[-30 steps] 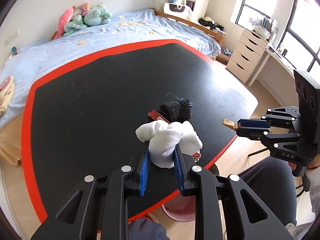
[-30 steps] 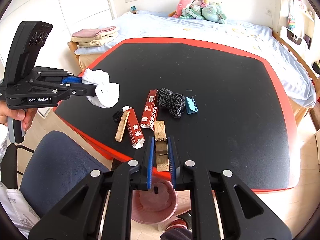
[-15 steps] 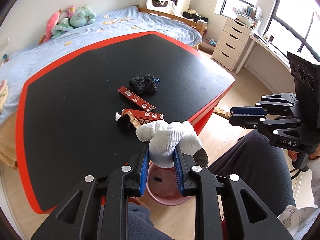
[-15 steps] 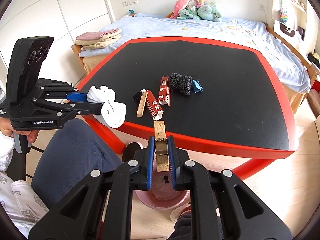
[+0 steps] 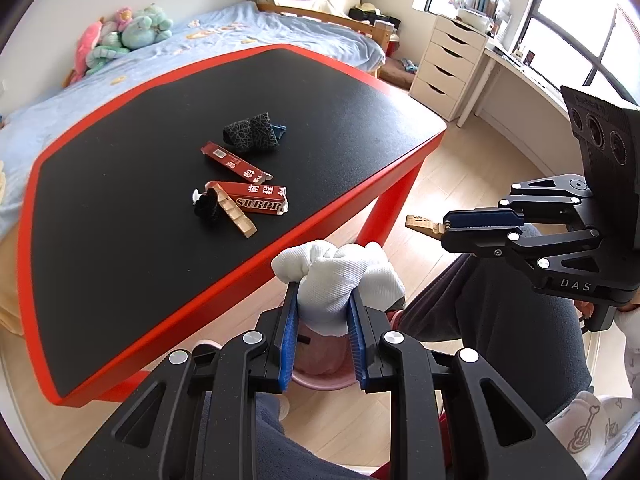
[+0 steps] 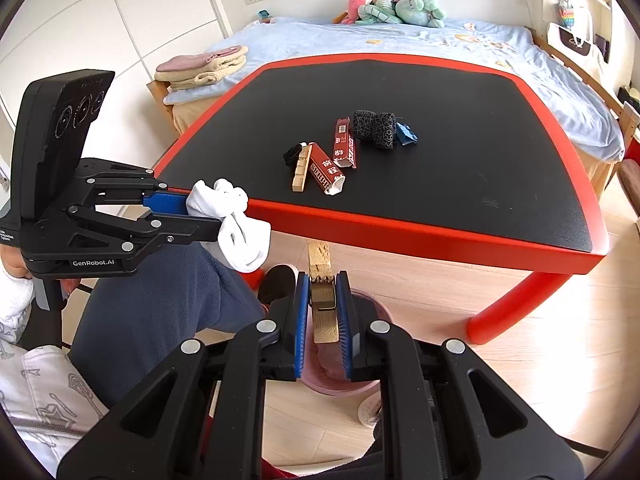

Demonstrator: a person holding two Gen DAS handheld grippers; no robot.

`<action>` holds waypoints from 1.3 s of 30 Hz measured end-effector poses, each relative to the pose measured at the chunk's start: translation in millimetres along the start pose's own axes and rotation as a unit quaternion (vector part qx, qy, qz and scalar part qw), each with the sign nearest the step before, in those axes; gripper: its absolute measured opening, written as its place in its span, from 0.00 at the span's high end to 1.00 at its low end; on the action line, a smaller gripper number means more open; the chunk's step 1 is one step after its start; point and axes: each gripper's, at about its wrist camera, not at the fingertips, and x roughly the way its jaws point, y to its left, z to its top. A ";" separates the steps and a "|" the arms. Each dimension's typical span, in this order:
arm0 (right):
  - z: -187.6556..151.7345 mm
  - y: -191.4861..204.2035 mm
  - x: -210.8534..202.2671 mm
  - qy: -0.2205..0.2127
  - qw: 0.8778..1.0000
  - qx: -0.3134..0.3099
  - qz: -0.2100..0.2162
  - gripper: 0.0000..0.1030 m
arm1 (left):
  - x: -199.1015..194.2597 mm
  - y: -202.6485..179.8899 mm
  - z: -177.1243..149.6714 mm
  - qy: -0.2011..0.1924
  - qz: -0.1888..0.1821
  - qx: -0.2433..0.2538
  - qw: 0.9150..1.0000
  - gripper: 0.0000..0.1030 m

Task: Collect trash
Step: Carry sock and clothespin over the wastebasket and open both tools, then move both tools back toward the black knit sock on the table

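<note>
Left gripper [image 5: 322, 320] is what I'm reading first: its blue pads [image 5: 289, 332] are pinched on a crumpled white cloth [image 5: 340, 280], which bulges out past the tips. Right gripper [image 6: 323, 312] is pressed together on a wooden clothespin [image 6: 322, 300], the peg standing up between the pads with its spring showing.

Going from the biggest thing down, all taken from the grippers: ahead of both and beyond them stretches the bed [image 6: 440, 44] with its pale blue cover. Nearer, ahead of the tips, I have the table [image 5: 168, 280], black on top with a red rim; both grippers hang off its near edge, over the wooden floor. Directly beneath the tips of each gripper sits a pink bin [image 6: 340, 376], partly hidden by the fingers. My operator's leg in dark trousers [image 6: 160, 304] lies between the two grippers.

On the table, well ahead of the grippers, I count the leftover trash: a black patterned roll [image 5: 252, 136] farthest, two red cartons [image 5: 256, 200] nearer, then a pale wooden strip [image 5: 236, 216] lying against a small black tuft [image 5: 206, 208], and a tiny blue clip [image 6: 406, 136] just beside the roll
</note>
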 end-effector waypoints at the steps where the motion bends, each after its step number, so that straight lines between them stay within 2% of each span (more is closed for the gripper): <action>1: -0.3 -0.1 0.2 0.000 1.000 -0.001 0.001 0.87 | 0.1 -0.6 -1.0 0.001 0.000 0.000 1.000 0.78; 5: -1.7 -1.4 0.2 0.001 1.000 0.000 0.004 0.87 | 0.2 -1.7 -1.5 0.003 -0.004 -0.001 1.000 0.77; 7: -0.7 -3.2 0.6 0.004 1.000 0.001 0.003 0.86 | 1.0 -2.0 -1.4 0.005 -0.003 0.002 1.000 0.74; 8: -0.7 -4.1 1.1 0.006 1.000 0.002 -0.001 0.82 | 1.3 -2.0 -1.5 0.008 -0.002 0.005 1.000 0.69; 9: -0.9 -5.3 1.1 0.006 1.000 0.004 -0.008 0.74 | 2.4 -0.5 -0.7 0.010 0.001 0.007 1.000 0.60; 10: -0.8 -6.3 -0.2 0.001 1.000 0.006 -0.015 0.45 | 2.5 0.8 -0.6 0.009 0.007 0.007 1.000 0.52; 11: -0.9 -8.1 -2.6 -0.008 1.000 0.010 -0.018 0.18 | 1.4 3.0 -0.3 0.005 0.013 0.003 1.000 0.35; 12: -0.3 -9.6 -4.8 -0.016 1.000 0.015 -0.018 0.12 | -0.5 5.5 -0.1 -0.001 0.019 -0.002 1.000 0.18; 13: 0.8 -10.6 -5.3 -0.016 1.000 0.018 -0.020 0.11 | -3.4 8.3 0.5 -0.011 0.026 -0.009 1.000 0.13; 17: 2.8 -10.0 -3.7 -0.014 0.999 0.017 -0.027 0.06 | -9.1 14.7 2.4 -0.023 0.044 -0.018 0.999 0.08; 39: 11.8 -20.8 4.9 0.001 0.999 0.040 -0.036 0.03 | -9.3 37.0 7.6 -0.025 0.053 -0.054 0.997 0.07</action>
